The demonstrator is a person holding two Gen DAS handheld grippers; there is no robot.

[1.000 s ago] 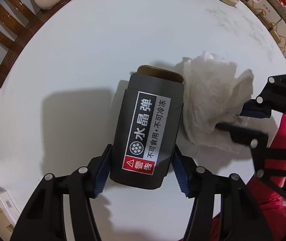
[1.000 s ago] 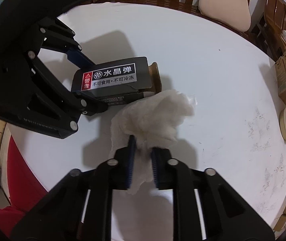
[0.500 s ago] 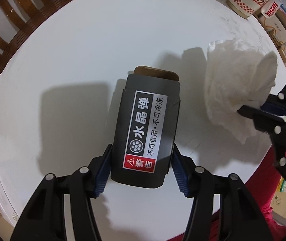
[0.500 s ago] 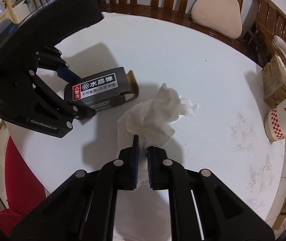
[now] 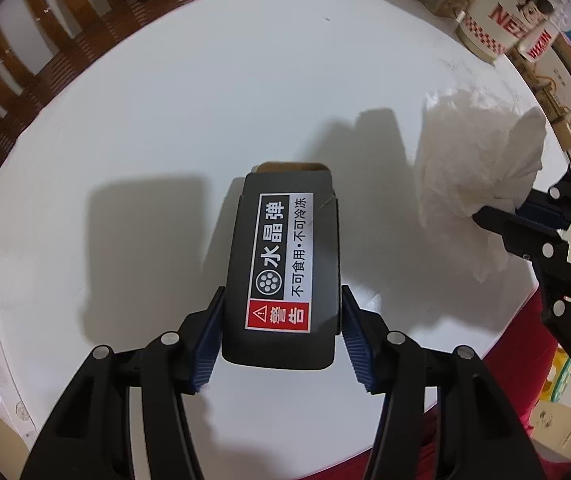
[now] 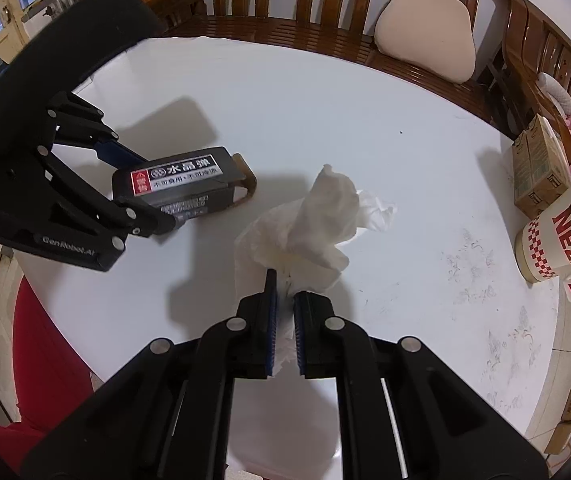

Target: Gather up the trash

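Note:
My left gripper point(image 5: 281, 328) is shut on a black cardboard box point(image 5: 285, 264) with a white and red label, holding it above the white round table point(image 5: 165, 120). The box also shows in the right wrist view point(image 6: 181, 184), with the left gripper point(image 6: 141, 192) around it. My right gripper point(image 6: 284, 312) is shut on a crumpled white tissue point(image 6: 317, 224) and holds it off the table. The tissue hangs at the right of the left wrist view point(image 5: 477, 160), pinched by the right gripper point(image 5: 505, 216).
A red-and-white paper cup point(image 6: 561, 232) and cardboard cartons point(image 6: 537, 164) stand at the table's right edge. Wooden chairs with a beige cushion point(image 6: 425, 36) ring the far side. Something red point(image 6: 45, 352) lies below the table's near edge.
Both grippers have risen. The tissue has come off the table and hangs from the right gripper. The box has lifted with the left gripper and its shadow has moved away from it.

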